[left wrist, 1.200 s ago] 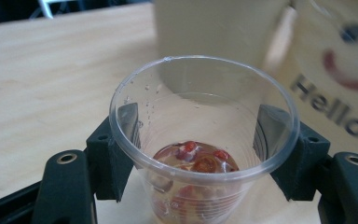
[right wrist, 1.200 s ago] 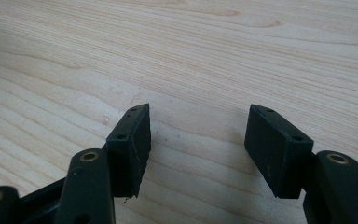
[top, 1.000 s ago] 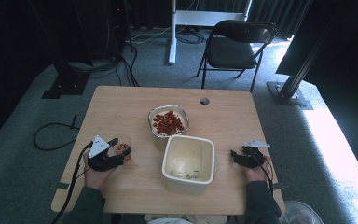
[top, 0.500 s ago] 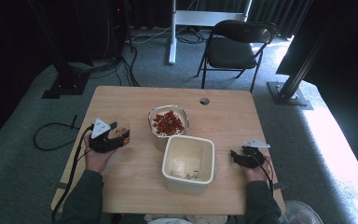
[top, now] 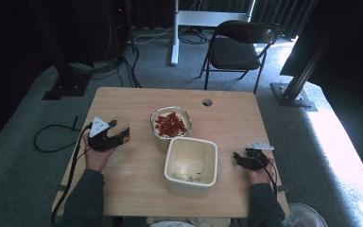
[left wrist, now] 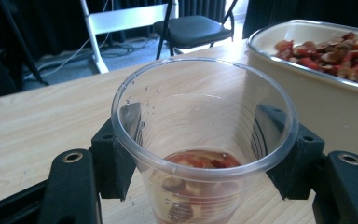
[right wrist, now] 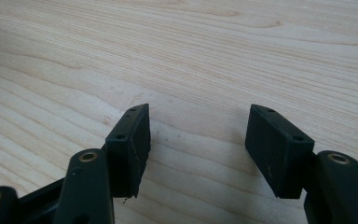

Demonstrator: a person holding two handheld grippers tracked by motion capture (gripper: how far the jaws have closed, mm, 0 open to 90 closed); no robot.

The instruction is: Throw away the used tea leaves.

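Wooden counter (top: 137,179) in dim studio. Left claw (left wrist: 200,158) clenched on clear plastic cup (left wrist: 200,140), reddish dregs inside, just left of dish of red pieces (top: 171,124). Right claw (right wrist: 198,149) released, resting near white tub (top: 191,161). Risk: thin wall buckles under squeeze, or tilt spills dregs.

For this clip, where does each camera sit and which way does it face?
High view: above the person's side, looking forward and down on the table; forearms, both tools.
Left gripper view: rides the left tool, looking along its jaws clamping the clear cup; bowl of red pieces beyond.
Right gripper view: rides the right tool; open jaws over bare wood.
Shared: cup, bowl, table.
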